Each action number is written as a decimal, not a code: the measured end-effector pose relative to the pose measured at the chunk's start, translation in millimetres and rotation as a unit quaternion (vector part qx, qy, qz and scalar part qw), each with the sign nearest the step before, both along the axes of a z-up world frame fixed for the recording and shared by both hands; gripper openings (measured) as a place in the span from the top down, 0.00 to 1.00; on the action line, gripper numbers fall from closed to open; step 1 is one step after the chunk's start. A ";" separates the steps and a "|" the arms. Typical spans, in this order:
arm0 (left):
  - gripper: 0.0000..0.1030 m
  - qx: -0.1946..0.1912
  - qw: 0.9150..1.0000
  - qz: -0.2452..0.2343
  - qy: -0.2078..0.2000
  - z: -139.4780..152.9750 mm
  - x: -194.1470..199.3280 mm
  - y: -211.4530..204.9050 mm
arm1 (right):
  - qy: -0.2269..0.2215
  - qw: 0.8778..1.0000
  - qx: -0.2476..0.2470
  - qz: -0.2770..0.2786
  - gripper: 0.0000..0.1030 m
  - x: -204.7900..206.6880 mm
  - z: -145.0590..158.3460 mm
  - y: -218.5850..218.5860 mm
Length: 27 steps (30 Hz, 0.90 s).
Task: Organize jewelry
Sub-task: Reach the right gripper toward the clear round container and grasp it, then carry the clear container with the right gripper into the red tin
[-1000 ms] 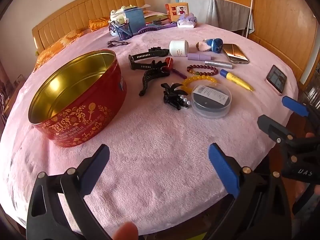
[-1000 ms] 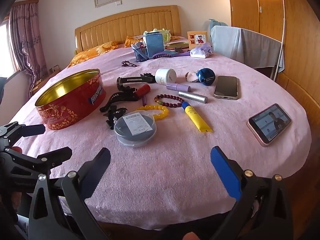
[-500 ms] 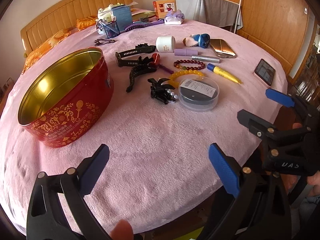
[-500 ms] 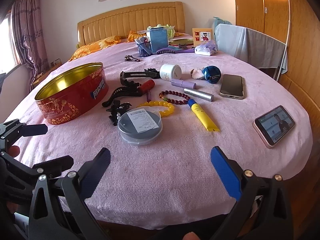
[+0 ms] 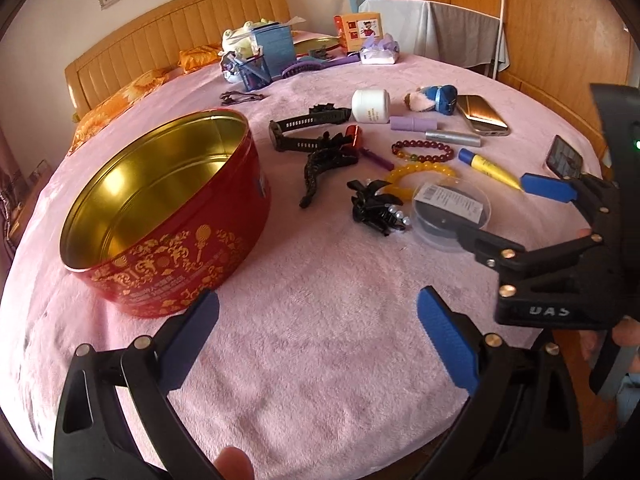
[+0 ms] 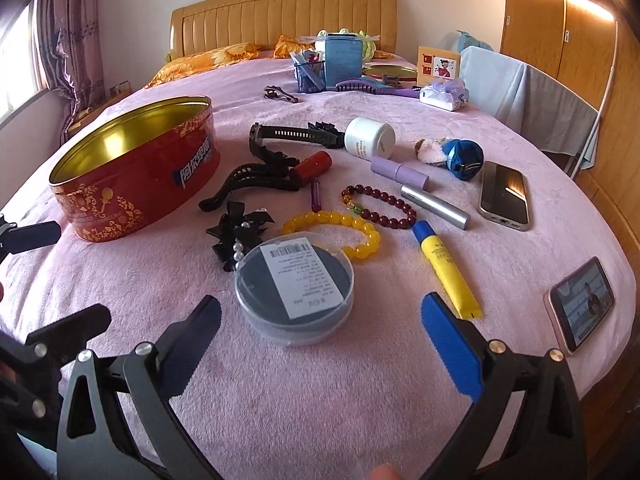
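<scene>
An open red tin (image 5: 168, 208) (image 6: 136, 176) with a gold inside stands empty on the pink bedspread. To its right lie a yellow bead bracelet (image 6: 340, 228) (image 5: 416, 176), a dark red bead bracelet (image 6: 380, 204) (image 5: 424, 150), a black bow clip with pearls (image 6: 236, 232) (image 5: 376, 208), a black watch (image 6: 296, 136) and a black hair claw (image 6: 248, 180). A round clear case (image 6: 296, 288) (image 5: 452, 212) sits nearest. My left gripper (image 5: 318, 332) hangs open and empty near the tin. My right gripper (image 6: 320, 328) is open just short of the clear case.
A yellow tube (image 6: 444, 268), silver tube (image 6: 436, 208), lilac tube (image 6: 400, 174), white jar (image 6: 368, 140), blue plush (image 6: 460, 158) and two phones (image 6: 504, 196) (image 6: 580, 304) lie to the right. A blue box (image 6: 344, 60), pen cup and purple brush stand further back.
Both grippers have moved forward over the bedspread. The right one now reaches the clear case, and the left one is nearer the tin. Both stay open.
</scene>
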<state>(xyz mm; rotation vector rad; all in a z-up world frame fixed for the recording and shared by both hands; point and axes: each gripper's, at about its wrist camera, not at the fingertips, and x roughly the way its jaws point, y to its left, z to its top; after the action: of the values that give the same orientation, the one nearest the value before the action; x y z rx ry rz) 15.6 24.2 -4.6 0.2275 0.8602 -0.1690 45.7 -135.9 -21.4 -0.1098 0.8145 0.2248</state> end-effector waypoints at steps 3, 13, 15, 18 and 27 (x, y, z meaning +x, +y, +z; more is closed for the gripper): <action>0.06 0.013 1.000 -0.007 -0.004 -1.5 2.6 -4.7 | 0.031 0.999 -0.020 0.012 0.02 21.4 -12.8 9.9; 0.07 -0.007 0.999 0.033 -0.002 1.6 5.6 22.2 | 0.059 0.998 0.006 0.033 0.26 31.3 -20.5 17.6; 0.06 -0.016 0.999 0.034 -0.010 6.9 2.4 28.2 | 0.045 0.998 0.010 0.033 0.26 24.0 -10.6 18.1; 0.06 -0.014 0.999 0.034 -0.027 16.5 -0.5 34.6 | 0.023 0.999 0.018 0.043 0.26 12.7 10.0 22.3; 0.06 -0.036 0.993 0.082 -0.082 53.2 -0.6 100.9 | -0.031 0.992 0.025 0.119 0.26 3.8 73.9 82.6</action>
<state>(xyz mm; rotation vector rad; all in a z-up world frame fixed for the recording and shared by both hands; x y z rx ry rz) 15.0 125.1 48.6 0.1007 0.7052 -0.0272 49.5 -53.3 52.5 -0.1674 0.7320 0.4650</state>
